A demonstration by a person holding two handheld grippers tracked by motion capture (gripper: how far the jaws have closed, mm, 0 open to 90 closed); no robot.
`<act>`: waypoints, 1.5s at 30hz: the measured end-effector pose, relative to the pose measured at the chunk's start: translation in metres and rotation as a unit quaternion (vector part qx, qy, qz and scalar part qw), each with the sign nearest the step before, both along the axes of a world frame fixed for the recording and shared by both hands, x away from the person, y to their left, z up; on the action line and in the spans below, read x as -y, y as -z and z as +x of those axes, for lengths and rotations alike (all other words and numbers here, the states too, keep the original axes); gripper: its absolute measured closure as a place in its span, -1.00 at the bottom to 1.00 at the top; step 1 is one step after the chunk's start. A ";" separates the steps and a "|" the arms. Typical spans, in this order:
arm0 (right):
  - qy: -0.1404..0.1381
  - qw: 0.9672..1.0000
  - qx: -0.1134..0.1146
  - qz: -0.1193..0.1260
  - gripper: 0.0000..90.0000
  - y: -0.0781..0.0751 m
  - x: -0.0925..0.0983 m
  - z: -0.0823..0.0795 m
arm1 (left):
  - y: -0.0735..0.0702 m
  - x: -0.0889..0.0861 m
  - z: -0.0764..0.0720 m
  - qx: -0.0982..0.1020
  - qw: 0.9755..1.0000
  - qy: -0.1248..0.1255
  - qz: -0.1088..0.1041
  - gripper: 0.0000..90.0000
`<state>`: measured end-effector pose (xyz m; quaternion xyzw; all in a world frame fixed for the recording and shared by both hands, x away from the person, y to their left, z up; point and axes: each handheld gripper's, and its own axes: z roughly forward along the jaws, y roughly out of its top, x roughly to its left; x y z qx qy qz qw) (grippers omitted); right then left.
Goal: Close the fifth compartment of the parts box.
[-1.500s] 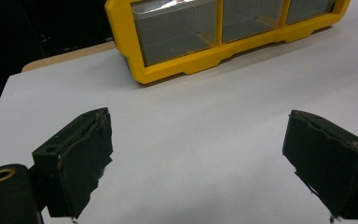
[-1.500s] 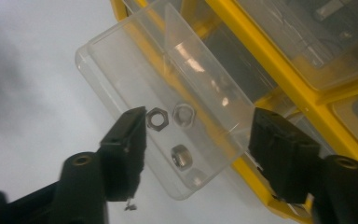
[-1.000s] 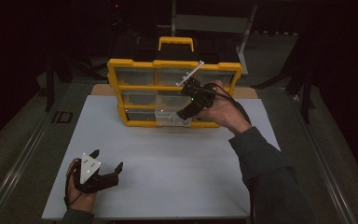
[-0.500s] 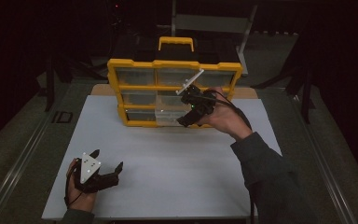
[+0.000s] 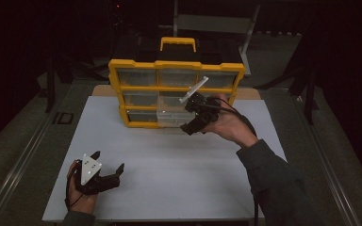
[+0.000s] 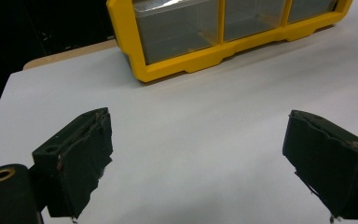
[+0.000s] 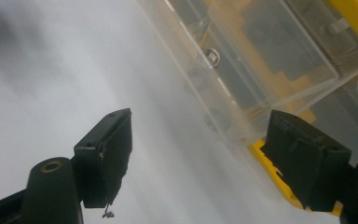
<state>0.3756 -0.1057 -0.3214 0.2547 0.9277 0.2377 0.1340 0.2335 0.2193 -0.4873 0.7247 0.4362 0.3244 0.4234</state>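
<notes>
A yellow drawer cabinet point(image 5: 136, 89) with clear drawers stands at the far side of the white table top point(image 5: 169, 169). One clear drawer point(image 5: 172, 117) in its bottom row sticks out toward me. My right gripper point(image 5: 189, 116) hovers just right of that drawer, jaws open with nothing between them. In the right gripper view the open gripper point(image 7: 200, 154) faces the clear drawer point(image 7: 261, 60), where a small metal part point(image 7: 211, 57) lies. My left gripper point(image 5: 107, 161) rests open at the near left; in its own view the gripper point(image 6: 196, 158) looks across bare table toward the cabinet point(image 6: 200, 60).
A yellow carry handle point(image 5: 177, 43) tops the cabinet. A grey triangular plate point(image 5: 90, 169) sits on the left gripper. A wooden board edge point(image 5: 101, 89) shows behind the white surface. Dark floor and stands surround the table.
The right hand has drawn back slightly toward me and downward from the cabinet's front, jaws staying open. The left gripper has not moved.
</notes>
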 end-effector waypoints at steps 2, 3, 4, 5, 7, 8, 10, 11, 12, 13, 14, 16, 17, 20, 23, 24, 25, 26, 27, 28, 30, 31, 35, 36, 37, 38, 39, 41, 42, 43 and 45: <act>-0.003 1.000 0.000 0.000 -0.48 0.002 0.002 -0.002 | 0.000 0.000 0.000 0.000 1.000 0.000 0.000 -0.83; -0.002 1.000 -0.001 0.001 -0.48 0.002 0.003 -0.003 | 0.000 0.000 0.000 0.001 1.000 0.000 0.001 -0.83; -0.003 1.000 0.001 0.003 -0.48 0.003 0.004 -0.004 | 0.000 0.000 0.000 0.000 1.000 0.000 0.001 -0.83; -0.004 1.000 0.001 0.006 -0.47 0.003 0.004 -0.005 | 0.000 0.000 0.000 0.000 1.000 0.000 0.001 -0.83; -0.005 1.000 0.002 0.007 -0.47 0.004 0.006 -0.007 | 0.000 0.000 0.000 0.000 1.000 -0.001 0.000 -0.83; -0.006 1.000 0.002 0.007 -0.47 0.005 0.006 -0.008 | 0.000 0.000 0.000 0.001 1.000 -0.001 0.001 -0.83; -0.008 1.000 0.007 0.006 -0.45 0.006 0.007 -0.011 | 0.000 0.000 0.000 0.001 1.000 0.000 0.001 -0.83; -0.010 1.000 0.007 0.008 -0.43 0.006 0.008 -0.012 | 0.000 0.000 0.000 0.001 1.000 0.000 0.000 -0.83; -0.010 1.000 0.007 0.010 -0.43 0.007 0.009 -0.013 | 0.000 0.000 0.000 0.001 1.000 0.000 0.000 -0.83; -0.011 1.000 0.009 0.013 -0.43 0.006 0.010 -0.014 | 0.000 0.000 0.000 0.001 1.000 -0.001 0.001 -0.83; -0.011 1.000 0.009 0.015 -0.43 0.007 0.010 -0.015 | 0.000 0.000 0.000 0.001 1.000 -0.001 0.001 -0.83; -0.014 1.000 0.010 0.016 -0.40 0.008 0.012 -0.018 | 0.000 0.000 0.000 0.001 1.000 -0.001 0.000 -0.83; -0.014 1.000 0.008 0.015 -0.40 0.008 0.012 -0.019 | 0.000 0.000 0.000 0.001 1.000 0.000 0.001 -0.83; -0.016 1.000 0.007 0.013 -0.40 0.012 0.013 -0.020 | 0.000 0.000 0.000 0.001 1.000 0.000 0.001 -0.83; -0.015 1.000 0.004 0.015 -0.39 0.016 0.014 -0.020 | 0.000 0.000 0.000 0.001 1.000 0.000 0.001 -0.83; -0.015 1.000 0.004 0.015 -0.39 0.018 0.014 -0.020 | 0.000 0.000 0.000 0.001 1.000 0.000 0.000 -0.83; -0.015 1.000 0.003 0.016 -0.34 0.019 0.014 -0.020 | 0.000 0.000 0.000 0.001 1.000 0.000 0.001 -0.83; -0.015 1.000 0.001 0.018 -0.33 0.021 0.014 -0.021 | 0.000 0.000 0.000 0.000 1.000 0.001 0.002 -0.83; -0.015 1.000 0.001 0.018 -0.33 0.021 0.014 -0.021 | 0.000 0.000 0.000 0.000 1.000 0.001 0.002 -0.83; -0.015 1.000 0.000 0.020 -0.31 0.022 0.013 -0.021 | 0.000 0.000 0.000 0.000 1.000 0.001 0.002 -0.83; -0.014 1.000 0.002 0.028 -0.25 0.027 0.013 -0.022 | 0.000 0.000 0.000 0.000 1.000 0.001 0.002 -0.83; -0.016 0.999 0.007 0.028 -0.22 0.028 0.013 -0.023 | 0.000 0.000 -0.001 0.000 1.000 0.001 0.002 -0.83; -0.011 0.999 0.022 0.042 -0.09 0.034 0.014 -0.024 | 0.000 0.000 0.000 0.000 1.000 0.001 0.002 -0.83; -0.009 0.999 0.026 0.046 -0.05 0.035 0.015 -0.024 | 0.000 0.000 0.000 0.000 1.000 0.001 0.002 -0.83; -0.005 0.998 0.030 0.051 0.01 0.036 0.015 -0.024 | 0.000 0.000 0.000 0.000 1.000 0.001 0.002 -0.83; -0.003 0.998 0.035 0.055 0.08 0.037 0.016 -0.024 | 0.000 0.000 0.000 0.000 1.000 0.002 0.003 -0.83; -0.002 0.998 0.040 0.058 0.14 0.038 0.016 -0.024 | 0.000 0.000 0.000 0.000 1.000 0.002 0.003 -0.83; 0.004 0.996 0.054 0.065 0.39 0.040 0.017 -0.025 | 0.000 0.001 0.000 0.000 1.000 0.002 0.002 -0.83; 0.006 0.996 0.057 0.067 0.47 0.041 0.017 -0.025 | 0.000 0.001 0.000 -0.001 1.000 0.002 0.002 -0.83; 0.008 0.996 0.060 0.070 0.60 0.043 0.017 -0.025 | 0.000 0.001 0.000 -0.001 1.000 0.001 0.002 -0.83; 0.015 0.995 0.072 0.068 0.83 0.045 0.017 -0.025 | 0.000 0.001 0.000 -0.001 1.000 0.002 0.002 -0.83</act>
